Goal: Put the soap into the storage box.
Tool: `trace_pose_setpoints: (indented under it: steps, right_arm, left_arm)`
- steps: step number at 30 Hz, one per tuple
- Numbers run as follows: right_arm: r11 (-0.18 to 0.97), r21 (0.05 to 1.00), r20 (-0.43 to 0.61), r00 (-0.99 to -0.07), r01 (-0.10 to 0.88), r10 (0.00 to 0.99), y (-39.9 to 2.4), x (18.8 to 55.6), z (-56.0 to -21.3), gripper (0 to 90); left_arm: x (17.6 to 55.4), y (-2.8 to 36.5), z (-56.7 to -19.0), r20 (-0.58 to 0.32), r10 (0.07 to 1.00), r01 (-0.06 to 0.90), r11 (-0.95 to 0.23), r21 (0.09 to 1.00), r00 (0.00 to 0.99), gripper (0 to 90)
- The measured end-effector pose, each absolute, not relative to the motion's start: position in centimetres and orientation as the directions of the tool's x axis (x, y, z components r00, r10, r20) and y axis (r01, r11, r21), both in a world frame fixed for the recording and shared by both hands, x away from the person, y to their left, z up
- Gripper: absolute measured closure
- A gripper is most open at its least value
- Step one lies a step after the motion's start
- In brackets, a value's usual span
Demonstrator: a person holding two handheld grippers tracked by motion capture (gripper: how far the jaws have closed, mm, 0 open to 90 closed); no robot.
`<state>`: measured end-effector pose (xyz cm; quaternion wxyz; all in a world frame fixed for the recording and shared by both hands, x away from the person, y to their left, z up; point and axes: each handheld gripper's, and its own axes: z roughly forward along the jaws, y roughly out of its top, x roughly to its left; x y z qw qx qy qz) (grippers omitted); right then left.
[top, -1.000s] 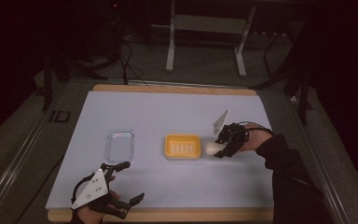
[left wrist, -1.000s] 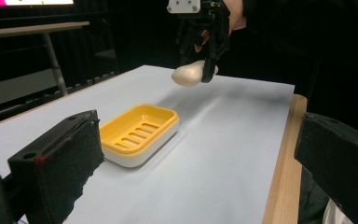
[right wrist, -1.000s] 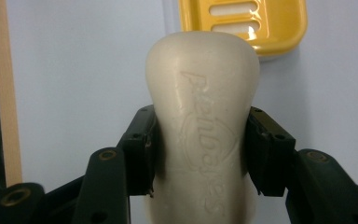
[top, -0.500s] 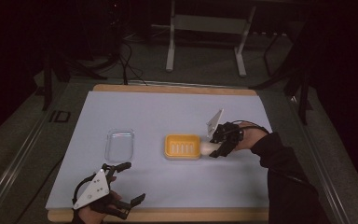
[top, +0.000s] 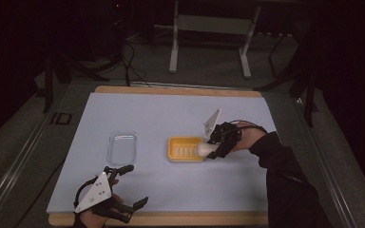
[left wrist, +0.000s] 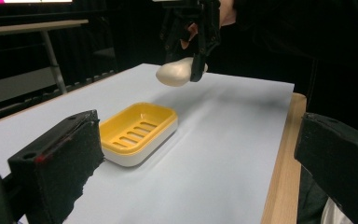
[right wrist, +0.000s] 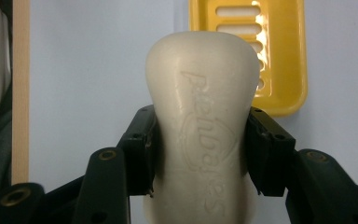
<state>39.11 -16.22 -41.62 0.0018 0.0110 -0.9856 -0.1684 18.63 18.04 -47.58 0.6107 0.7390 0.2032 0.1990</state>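
**Soap bar carried to the yellow dish**

The table (top: 138, 114) bears a clear lid (top: 122, 147) and a yellow soap dish (top: 183, 148). The right gripper (right wrist: 200, 149) clamps the soap bar (right wrist: 204, 116) across its narrow waist, above the dish's near edge. Likely rigid, light and slippery; grip the waist squarely. The left gripper (top: 129, 186) rests open. Since the earlier frame, the bar has shifted toward the dish.

A cream-white soap bar (right wrist: 203, 126) with embossed lettering, a yellow slotted soap dish (top: 185, 148) with a white base, a clear lid (top: 122, 147), pale blue table cover (top: 161, 114), black grippers.
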Motion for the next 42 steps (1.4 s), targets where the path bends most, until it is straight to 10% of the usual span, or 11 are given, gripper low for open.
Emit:
trace_pose_setpoints:
  steps: [42]
  right_arm:
    - [0.882,0.462,0.001,-0.994,-0.094,-0.107,-11.3,40.2,-40.7,49.7]
  left_arm:
    - [18.6,18.2,-47.5,0.044,0.538,0.054,-0.165,0.985,0.842,1.1]
